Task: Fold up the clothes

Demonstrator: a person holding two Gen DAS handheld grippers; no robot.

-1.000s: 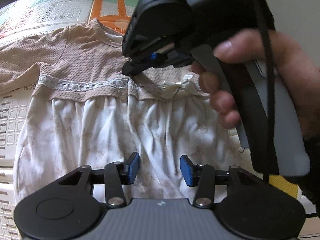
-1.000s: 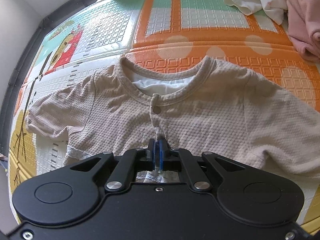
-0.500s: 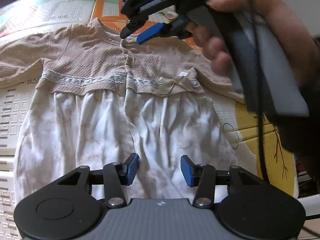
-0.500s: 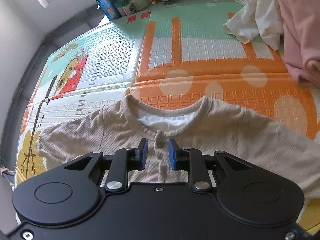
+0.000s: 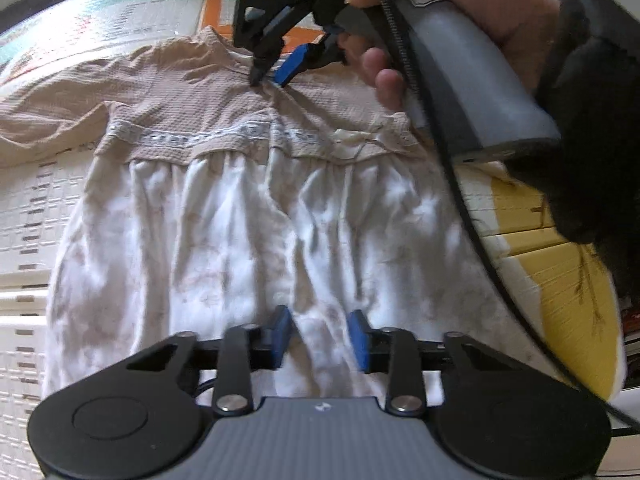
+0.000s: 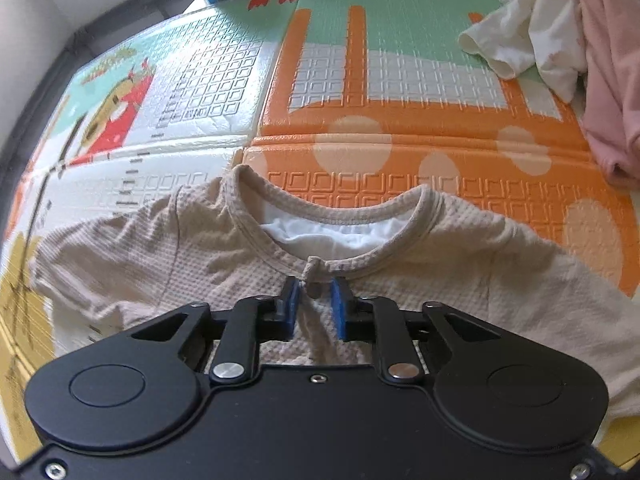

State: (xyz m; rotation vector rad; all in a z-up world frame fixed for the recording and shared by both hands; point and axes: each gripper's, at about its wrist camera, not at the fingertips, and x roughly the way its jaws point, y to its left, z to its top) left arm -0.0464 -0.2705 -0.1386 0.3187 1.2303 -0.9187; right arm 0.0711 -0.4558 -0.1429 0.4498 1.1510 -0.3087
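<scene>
A beige-and-white dress [image 5: 248, 184] lies flat on a play mat [image 6: 400, 92]. The left gripper [image 5: 320, 338], closing, stands apart over the skirt. The right gripper [image 6: 314, 308], also closing, straddles the neckline button, pads not yet pressing.

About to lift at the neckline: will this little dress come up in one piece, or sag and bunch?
Probably sags: the dress lies limp and wrinkled on the play mat. The white skirt looks thin and gathered, so it should trail and bunch. The waffle-knit top already puckers between the right hand-held gripper pads, so a single pinch likely stretches the collar.
</scene>
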